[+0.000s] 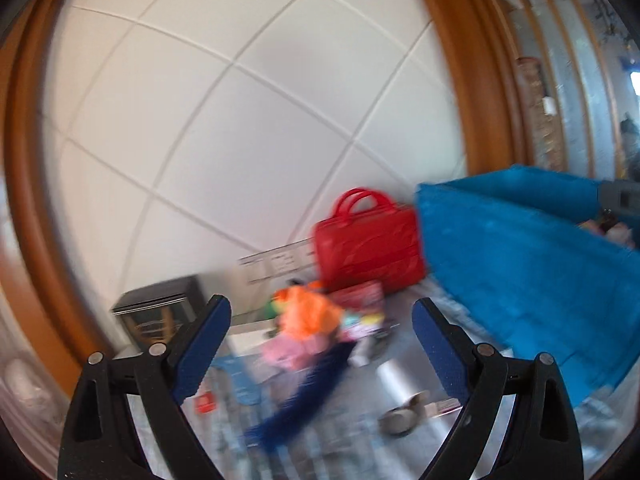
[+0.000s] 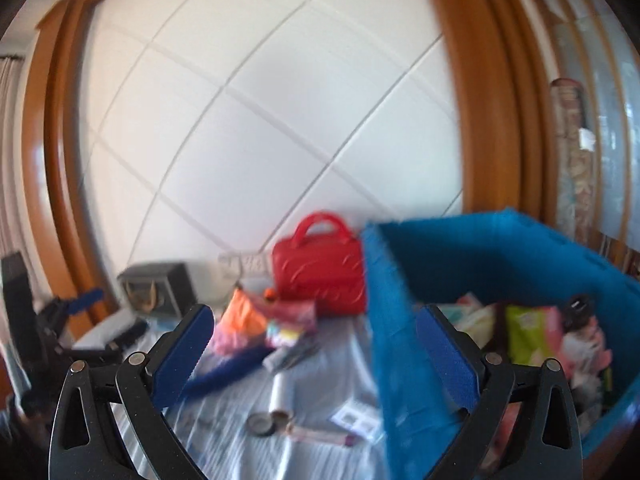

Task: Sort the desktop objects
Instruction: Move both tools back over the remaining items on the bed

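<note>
Left wrist view: blurred. Left claw (image 1: 322, 334) stands wide open, nothing between its blue pads. Beyond it, on the desk (image 1: 384, 376), a heap of small things: an orange bag (image 1: 308, 314), something pink under it, a dark blue strip (image 1: 308, 396) trailing toward the camera. A red handbag (image 1: 370, 246) stands upright behind the heap, against the white panelled wall (image 1: 240, 120). A blue bin (image 1: 520, 280) fills the right side, just beside the handbag. A dark box (image 1: 160, 312) sits at the left, by the wall.

Right wrist view: right claw (image 2: 314, 338) also spread to its widest, empty. Its right finger (image 2: 448, 356) hangs over the bin's (image 2: 400, 320) near wall. Inside the bin, a green packet (image 2: 524, 332) and pinkish items, too blurred to name. On the desk (image 2: 344, 360) ahead: a white tube (image 2: 280, 390), a small round tin (image 2: 262, 424), a card (image 2: 356, 418). Handbag (image 2: 320, 276) touches or nearly touches the bin's far corner; cannot tell which. The left claw (image 2: 86, 296) shows at the far left edge.
</note>
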`<state>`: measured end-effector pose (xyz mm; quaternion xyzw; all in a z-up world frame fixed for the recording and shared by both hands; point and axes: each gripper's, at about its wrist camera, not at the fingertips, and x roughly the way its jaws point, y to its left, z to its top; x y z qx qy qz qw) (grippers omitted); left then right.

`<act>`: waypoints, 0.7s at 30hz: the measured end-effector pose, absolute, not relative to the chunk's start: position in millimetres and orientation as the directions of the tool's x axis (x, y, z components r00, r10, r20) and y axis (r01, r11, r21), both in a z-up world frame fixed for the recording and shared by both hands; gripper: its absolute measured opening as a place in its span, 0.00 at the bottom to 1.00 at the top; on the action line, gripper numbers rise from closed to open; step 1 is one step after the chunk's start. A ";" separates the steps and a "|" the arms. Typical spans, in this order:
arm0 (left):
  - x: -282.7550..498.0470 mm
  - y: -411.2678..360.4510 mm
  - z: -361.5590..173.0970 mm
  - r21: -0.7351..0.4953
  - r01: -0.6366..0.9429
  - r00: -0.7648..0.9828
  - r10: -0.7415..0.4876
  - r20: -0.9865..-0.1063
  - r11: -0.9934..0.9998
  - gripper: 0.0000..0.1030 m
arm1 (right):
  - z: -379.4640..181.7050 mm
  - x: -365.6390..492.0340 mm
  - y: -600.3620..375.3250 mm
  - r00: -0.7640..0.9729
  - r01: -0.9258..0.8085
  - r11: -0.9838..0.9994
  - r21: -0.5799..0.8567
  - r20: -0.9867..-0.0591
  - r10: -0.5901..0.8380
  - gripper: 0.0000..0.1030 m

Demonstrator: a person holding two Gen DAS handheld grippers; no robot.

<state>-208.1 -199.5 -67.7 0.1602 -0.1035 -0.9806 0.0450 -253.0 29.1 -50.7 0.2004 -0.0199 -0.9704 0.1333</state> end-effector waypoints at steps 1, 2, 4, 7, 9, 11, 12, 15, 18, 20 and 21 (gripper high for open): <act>-206.5 -210.3 -69.8 0.234 0.072 -0.943 -0.142 -0.300 -0.970 0.90 | -62.5 -263.0 16.6 -0.861 0.258 -0.962 0.090 -0.430 -0.271 1.00; -205.4 -220.3 -72.2 0.257 0.086 -0.943 -0.162 -0.291 -0.963 0.90 | -77.5 -274.3 3.6 -0.834 0.264 -0.960 0.087 -0.479 -0.273 1.00; -206.4 -232.9 -77.8 0.285 0.117 -0.936 -0.202 -0.289 -0.951 0.90 | -106.2 -291.3 -15.7 -0.786 0.272 -0.959 0.083 -0.556 -0.271 1.00; -206.7 -247.0 -89.6 0.283 0.111 -0.929 -0.201 -0.312 -0.953 0.90 | -140.7 -313.6 -35.4 -0.737 0.270 -0.961 0.062 -0.629 -0.248 1.00; -210.7 -251.4 -103.2 0.292 0.126 -0.916 -0.224 -0.334 -0.948 0.90 | -160.8 -326.5 -45.5 -0.710 0.274 -0.960 0.053 -0.663 -0.239 1.00; -212.2 -255.7 -118.4 0.271 0.118 -0.906 -0.215 -0.364 -0.955 0.90 | -184.9 -344.6 -55.5 -0.642 0.311 -0.947 0.073 -0.719 -0.267 1.00; -214.0 -257.1 -126.5 0.261 0.113 -0.903 -0.209 -0.375 -0.959 0.90 | -196.7 -352.4 -61.1 -0.611 0.344 -0.935 0.084 -0.736 -0.291 0.98; -227.9 -260.6 -148.6 0.259 0.108 -0.882 -0.213 -0.420 -0.960 0.90 | -222.6 -370.7 -78.5 -0.621 0.396 -0.918 -0.001 -0.737 -0.267 0.96; -243.8 -265.9 -170.9 0.252 0.086 -0.850 -0.203 -0.486 -0.964 0.90 | -254.4 -403.2 -86.7 -0.582 0.422 -0.906 0.016 -0.762 -0.285 0.96; -253.8 -270.0 -185.4 0.261 0.081 -0.829 -0.210 -0.519 -0.962 0.90 | -275.0 -424.4 -91.0 -0.549 0.426 -0.904 0.031 -0.786 -0.285 0.95; -258.5 -272.7 -192.3 0.262 0.078 -0.820 -0.212 -0.531 -0.962 0.90 | -286.8 -434.7 -95.4 -0.537 0.424 -0.906 0.018 -0.800 -0.267 0.94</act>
